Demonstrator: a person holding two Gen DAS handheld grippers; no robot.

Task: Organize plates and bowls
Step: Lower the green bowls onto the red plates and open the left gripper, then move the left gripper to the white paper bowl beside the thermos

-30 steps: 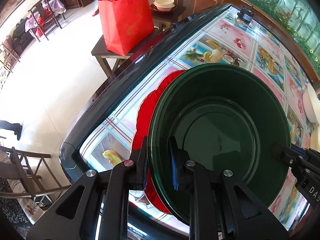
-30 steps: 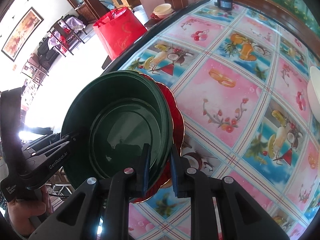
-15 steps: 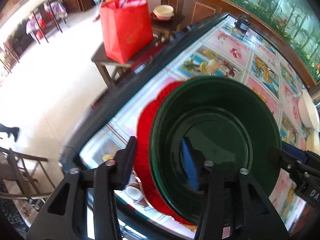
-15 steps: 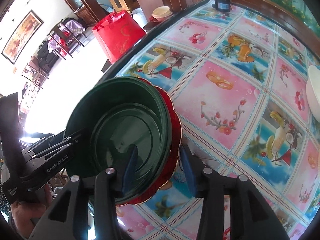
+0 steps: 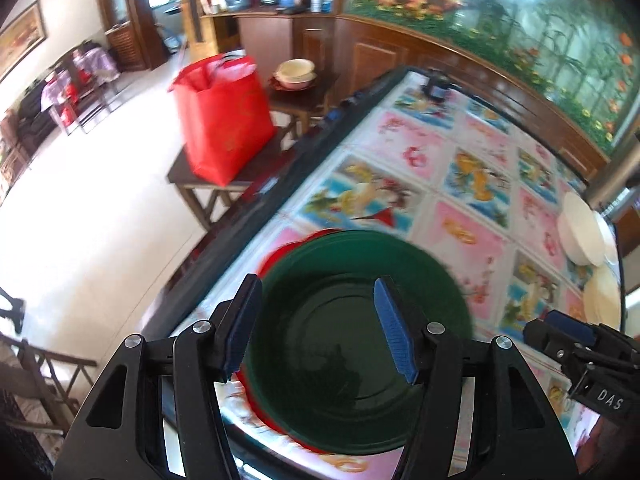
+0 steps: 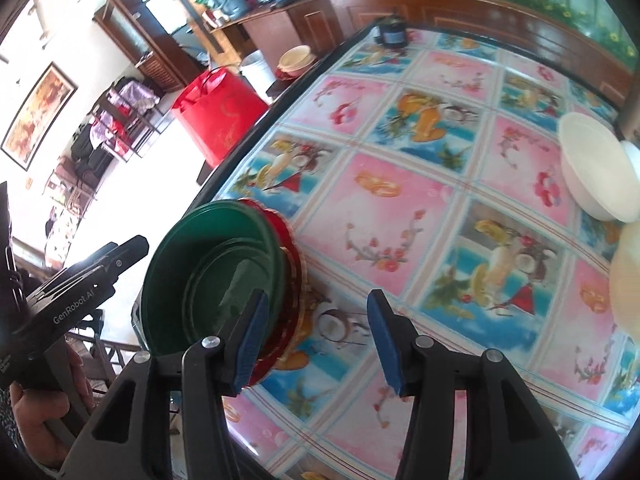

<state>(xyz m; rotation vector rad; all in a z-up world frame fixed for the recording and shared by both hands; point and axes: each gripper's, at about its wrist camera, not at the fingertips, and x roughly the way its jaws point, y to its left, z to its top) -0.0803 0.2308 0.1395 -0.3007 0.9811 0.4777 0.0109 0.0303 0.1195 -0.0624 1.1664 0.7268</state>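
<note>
Dark green, the bowl (image 5: pixel 352 344) is seen nested on a red plate (image 6: pixel 294 264), both resting at the counter (image 6: pixel 440 208) edge, near its corner. A second earlier its rim was clamped by both tongs; the jaws of both have just been opening, and now the left tongs (image 5: pixel 320 328) are spread with blue pads (image 5: pixel 390 328) hanging above the bowl, nothing gripped. The right tongs (image 6: pixel 316 334) are likewise released: their left pad is seen in front of the bowl's rim, the other over the bare cloth, nothing pressed between them. Both tongs have been drawn up and back, so more of the room is taken in than before.

In the left view the picture is smeared by motion; the plate is mostly hidden under the bowl, only a red sliver showing at its left, and the bowl's near rim is covered by the tongs' arms. Whether one green bowl or a nested pair is present cannot be told.

Only in the right view is a hand (image 6: pixel 44 408) shown, gripping the left tool's handle. White bowls (image 6: pixel 592 168) are seen at the counter's far right in both views, cut off by the frame edge. A red bag (image 5: pixel 224 124) on a side table (image 5: pixel 208 186) is shown whole in the left view, partly hidden by the counter in the right.
</note>
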